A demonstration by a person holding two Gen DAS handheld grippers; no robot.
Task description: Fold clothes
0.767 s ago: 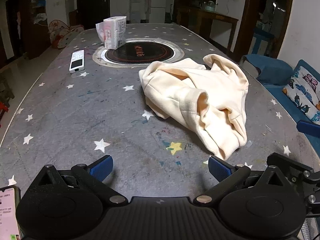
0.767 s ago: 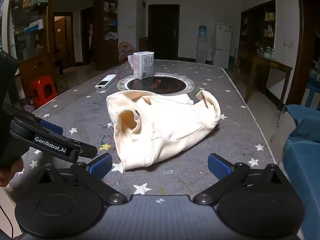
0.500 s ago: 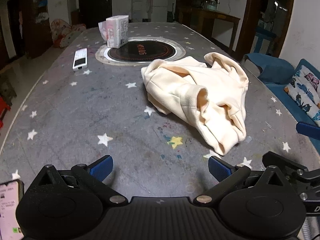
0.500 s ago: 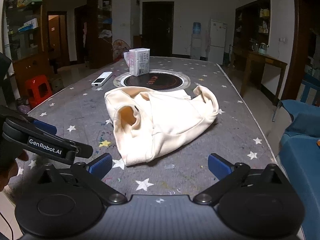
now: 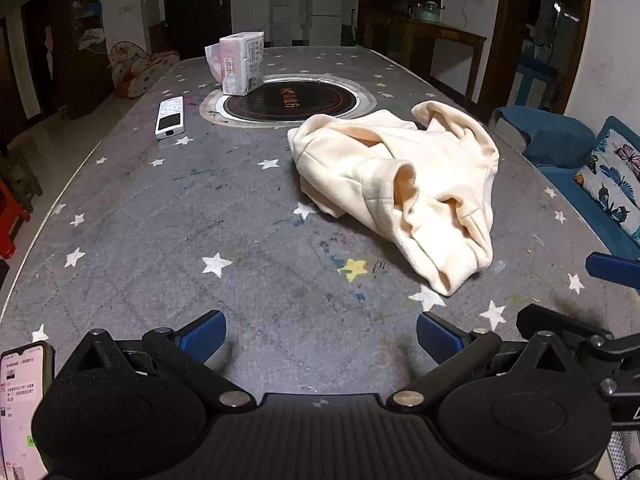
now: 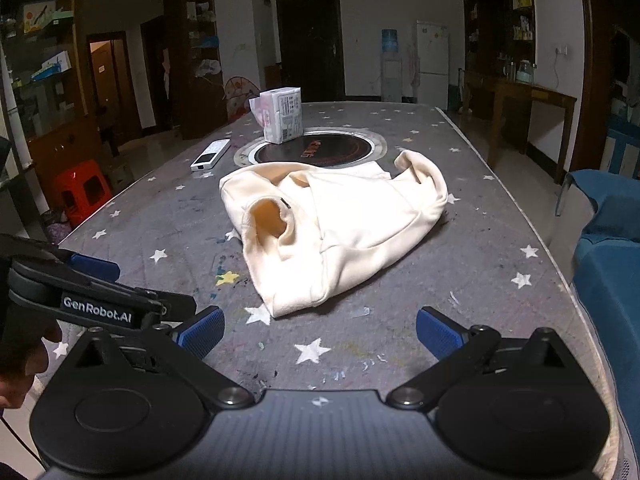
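A cream garment lies crumpled on the grey star-patterned table, right of centre in the left wrist view and in the middle of the right wrist view. One sleeve opening faces me. My left gripper is open and empty, above the table in front of the garment, to its left. My right gripper is open and empty, just short of the garment's near edge. The left gripper's body also shows at the left of the right wrist view.
A white remote, a tissue pack and a round black hotplate sit at the table's far end. A blue sofa stands right of the table, a red stool left. A phone is at my lower left.
Both grippers have drawn back slightly and risen a little; the garment sits a bit farther off in both views. Both stay open. The garment has not moved.
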